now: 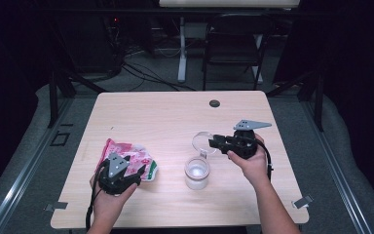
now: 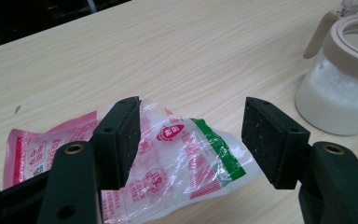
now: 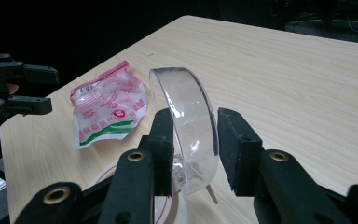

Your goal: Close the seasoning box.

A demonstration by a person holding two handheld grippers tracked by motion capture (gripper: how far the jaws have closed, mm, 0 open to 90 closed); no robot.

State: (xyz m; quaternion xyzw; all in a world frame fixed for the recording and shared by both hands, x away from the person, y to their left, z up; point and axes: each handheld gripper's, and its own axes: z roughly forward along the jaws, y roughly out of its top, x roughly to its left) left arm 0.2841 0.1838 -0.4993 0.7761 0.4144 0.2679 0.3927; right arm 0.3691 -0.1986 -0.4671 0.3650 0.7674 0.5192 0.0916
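Observation:
A crumpled pink, white and green plastic bag [image 1: 135, 155] lies flat near the table's front left. My left gripper [image 1: 134, 170] hovers just over its near end, open, with the bag [image 2: 182, 158] showing between the wide-apart jaws of the gripper [image 2: 191, 135]. A clear jar [image 1: 196, 171] with white powder and a beige rim stands at front centre, also at the right in the left gripper view [image 2: 340, 93]. Its hinged clear lid [image 1: 202, 139] stands flipped up. My right gripper [image 3: 193, 140] is shut on the lid [image 3: 186, 116], one jaw on each face.
A dark round grommet [image 1: 215, 103] sits in the light wooden table [image 1: 165, 112] near its far edge. A black folding chair [image 1: 233, 44] and floor cables are beyond the table. In the right gripper view, the left gripper [image 3: 53, 89] hangs past the bag [image 3: 107, 105].

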